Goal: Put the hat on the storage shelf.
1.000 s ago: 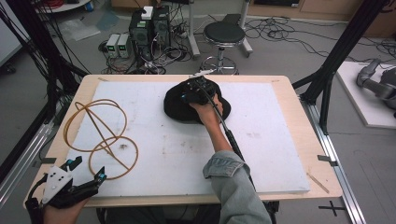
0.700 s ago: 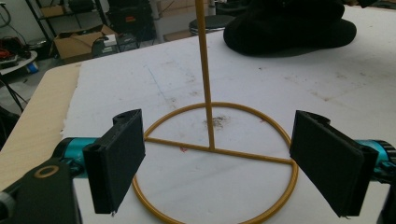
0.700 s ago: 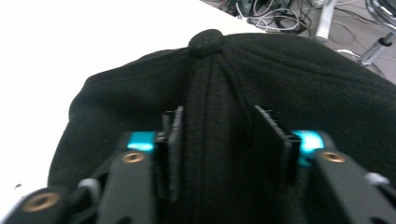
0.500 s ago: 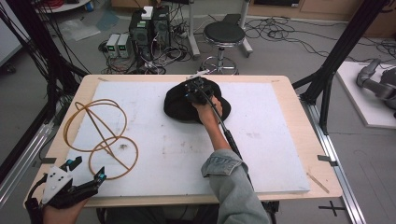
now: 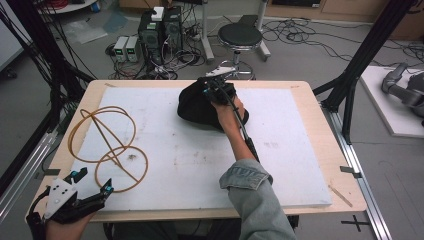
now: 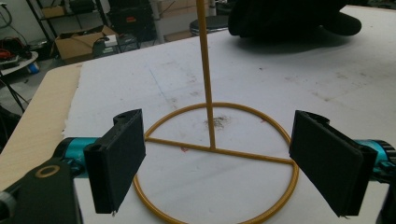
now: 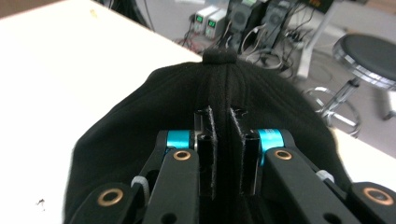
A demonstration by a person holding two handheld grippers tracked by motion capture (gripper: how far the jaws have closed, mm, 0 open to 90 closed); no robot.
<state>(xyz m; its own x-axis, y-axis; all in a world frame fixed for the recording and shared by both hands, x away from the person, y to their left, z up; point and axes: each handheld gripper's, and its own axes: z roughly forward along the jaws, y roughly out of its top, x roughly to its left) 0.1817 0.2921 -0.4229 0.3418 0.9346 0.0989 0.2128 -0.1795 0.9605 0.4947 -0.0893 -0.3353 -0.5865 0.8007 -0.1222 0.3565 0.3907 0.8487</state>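
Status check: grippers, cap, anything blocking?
Right gripper just closed, pinching black cap. Left gripper open by wire stand. Nothing blocking.

Robotics lab, black metal frame posts around a pale wooden tabletop, bench power supplies, tangled floor cables, round black stool, grey concrete floor

A round black stool and two power supplies stand on the floor beyond the table.
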